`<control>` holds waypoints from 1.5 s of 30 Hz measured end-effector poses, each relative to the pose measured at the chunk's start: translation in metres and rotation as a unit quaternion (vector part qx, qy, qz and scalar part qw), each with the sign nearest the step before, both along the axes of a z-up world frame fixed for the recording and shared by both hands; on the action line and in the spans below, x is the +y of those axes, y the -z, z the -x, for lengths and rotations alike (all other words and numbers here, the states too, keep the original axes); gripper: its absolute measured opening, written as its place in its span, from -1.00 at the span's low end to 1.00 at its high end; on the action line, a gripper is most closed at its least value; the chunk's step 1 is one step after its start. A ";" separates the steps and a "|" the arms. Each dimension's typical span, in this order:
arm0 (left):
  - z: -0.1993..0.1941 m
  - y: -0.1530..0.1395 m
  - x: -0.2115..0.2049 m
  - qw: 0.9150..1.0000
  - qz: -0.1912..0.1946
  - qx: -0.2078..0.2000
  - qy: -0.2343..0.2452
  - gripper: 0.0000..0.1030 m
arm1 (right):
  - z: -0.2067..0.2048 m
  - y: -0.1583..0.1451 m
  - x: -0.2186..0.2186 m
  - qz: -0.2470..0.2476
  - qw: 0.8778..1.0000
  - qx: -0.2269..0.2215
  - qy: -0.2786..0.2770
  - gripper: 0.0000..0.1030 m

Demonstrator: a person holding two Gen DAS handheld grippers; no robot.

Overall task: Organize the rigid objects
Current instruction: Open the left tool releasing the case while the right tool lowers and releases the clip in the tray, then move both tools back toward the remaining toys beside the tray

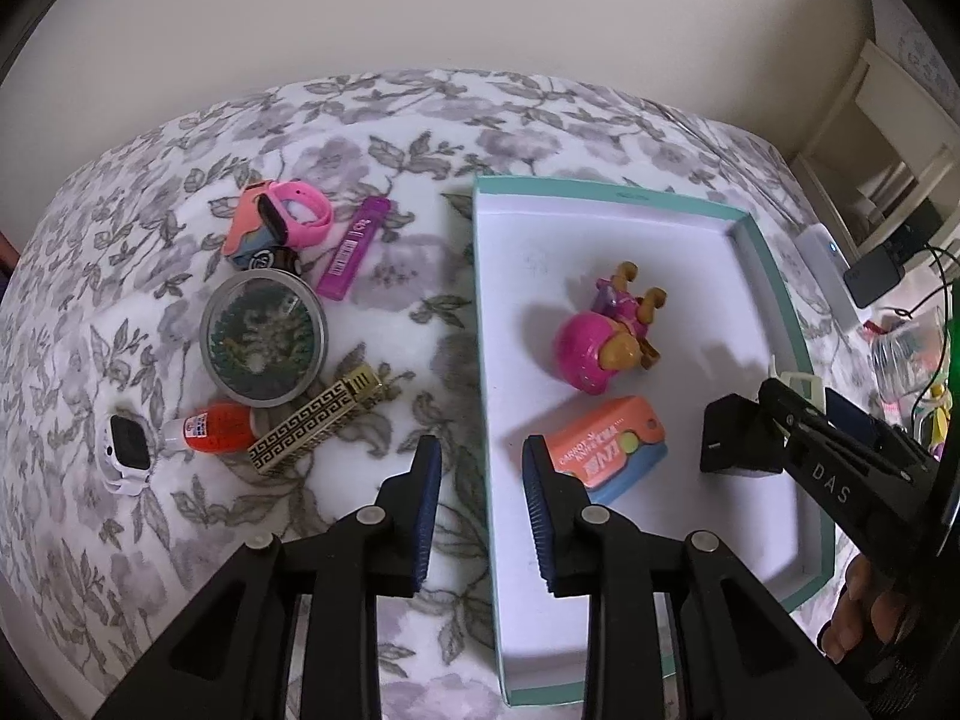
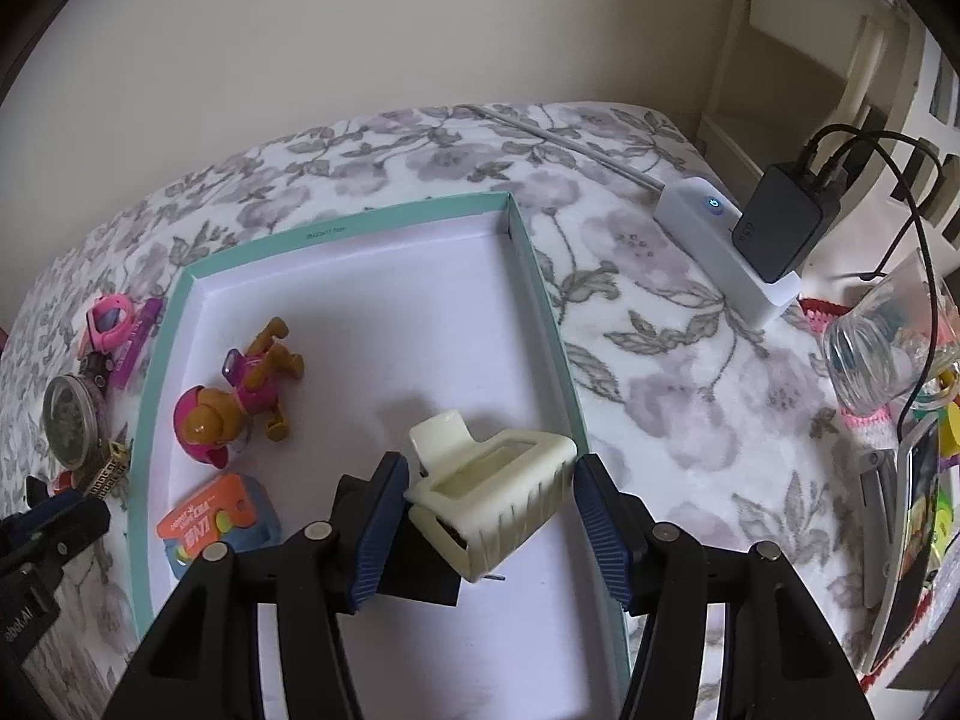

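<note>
A teal-rimmed white tray (image 1: 600, 183) (image 2: 360, 216) lies on a floral blanket. In it are a pink toy pup (image 1: 606, 348) (image 2: 234, 402), an orange and blue box (image 1: 606, 450) (image 2: 222, 522) and a black block (image 1: 738, 438). My left gripper (image 1: 483, 510) straddles the tray's left rim, open, with nothing between its pads; the orange box lies just right of it. My right gripper (image 2: 492, 516) is shut on a cream hair claw clip (image 2: 498, 480) over the tray, just above the black block. A pink watch (image 1: 294, 216), purple tube (image 1: 354, 249), round tin (image 1: 264, 339), gold lighter (image 1: 312, 432), orange bottle (image 1: 216, 426) and white watch (image 1: 126, 450) lie left of the tray.
A white power strip (image 2: 720, 240) with a black adapter (image 2: 786, 228) and cables sits right of the tray. A glass jar (image 2: 882, 348) and a phone (image 2: 906, 540) stand at the far right. A wall runs behind the bed. A person's hand (image 1: 864, 606) holds the right gripper.
</note>
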State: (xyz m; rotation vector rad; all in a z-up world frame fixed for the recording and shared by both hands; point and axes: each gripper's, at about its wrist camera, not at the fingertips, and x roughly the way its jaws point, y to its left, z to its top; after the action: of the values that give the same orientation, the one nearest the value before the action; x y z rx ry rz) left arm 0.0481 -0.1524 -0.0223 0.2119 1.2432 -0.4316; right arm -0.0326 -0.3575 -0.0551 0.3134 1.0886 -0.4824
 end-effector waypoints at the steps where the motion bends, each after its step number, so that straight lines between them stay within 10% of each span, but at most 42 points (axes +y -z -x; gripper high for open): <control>1: -0.001 0.000 0.001 1.000 0.000 -0.001 -0.002 -0.32 | 0.000 0.000 0.000 0.000 1.000 -0.001 0.001 0.20; 8: -0.006 -0.004 0.008 1.000 0.001 -0.015 -0.020 0.35 | 0.001 -0.007 -0.003 -0.009 1.000 -0.022 0.004 0.28; 20: -0.019 -0.007 0.027 0.998 0.006 -0.032 -0.060 0.79 | -0.005 -0.016 0.011 -0.009 0.999 -0.045 -0.018 0.48; 45: -0.053 -0.016 0.087 0.987 0.023 -0.059 -0.146 0.86 | -0.022 -0.026 0.052 -0.057 0.992 -0.091 -0.064 0.92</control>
State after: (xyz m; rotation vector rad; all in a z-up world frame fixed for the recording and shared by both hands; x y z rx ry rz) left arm 0.1008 -0.0655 -0.0058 0.0128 1.1260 -0.1910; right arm -0.0110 -0.3055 -0.0293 0.3781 0.9531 -0.2719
